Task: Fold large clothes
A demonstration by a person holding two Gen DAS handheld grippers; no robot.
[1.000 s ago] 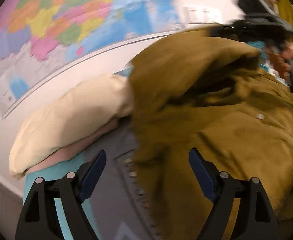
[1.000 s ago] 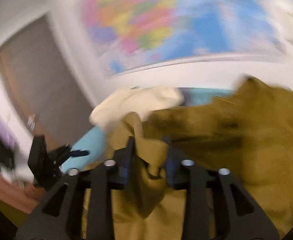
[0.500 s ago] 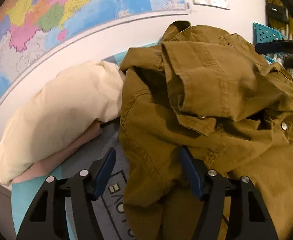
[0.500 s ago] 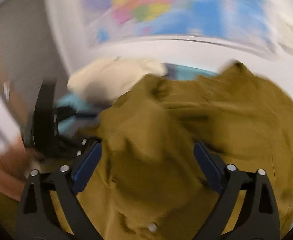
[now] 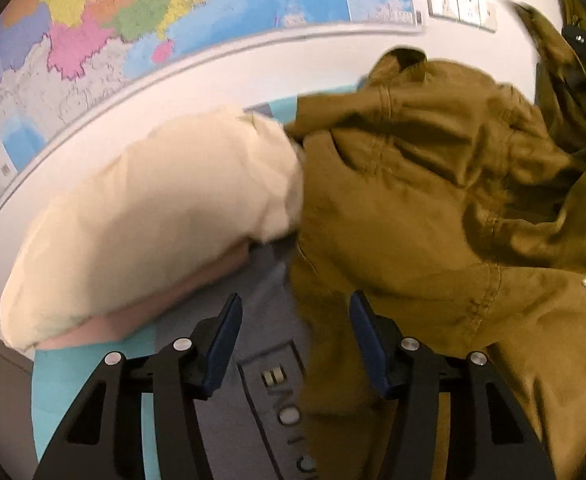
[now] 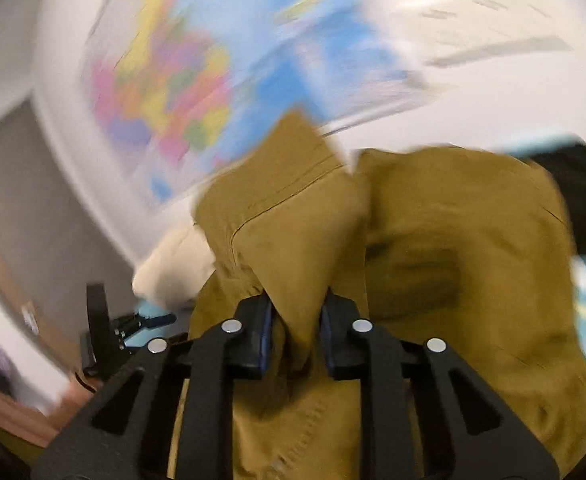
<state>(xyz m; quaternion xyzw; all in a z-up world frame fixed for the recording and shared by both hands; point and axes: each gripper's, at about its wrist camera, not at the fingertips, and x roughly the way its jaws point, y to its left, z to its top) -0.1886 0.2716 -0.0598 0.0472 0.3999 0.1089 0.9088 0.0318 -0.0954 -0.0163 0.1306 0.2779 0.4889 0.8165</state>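
An olive-brown jacket point(image 5: 433, 208) lies bunched on the bed, filling the right of the left wrist view. My left gripper point(image 5: 293, 336) is open, its jaws apart at the jacket's left edge, with nothing clamped. In the blurred right wrist view my right gripper point(image 6: 295, 332) is shut on a fold of the same jacket point(image 6: 293, 240) and holds it lifted. The left gripper also shows in the right wrist view point(image 6: 133, 324), small, at lower left.
A cream pillow point(image 5: 153, 232) on a pink one lies left of the jacket against the white wall. A grey printed cloth point(image 5: 261, 380) and teal sheet point(image 5: 73, 380) cover the bed. A coloured map point(image 5: 153, 20) hangs above. Wall switches point(image 5: 459, 4) sit at upper right.
My right gripper was open half a second ago and has now shut on a jacket fold and lifted it. My left gripper narrowed its opening and sits at the jacket's left edge.
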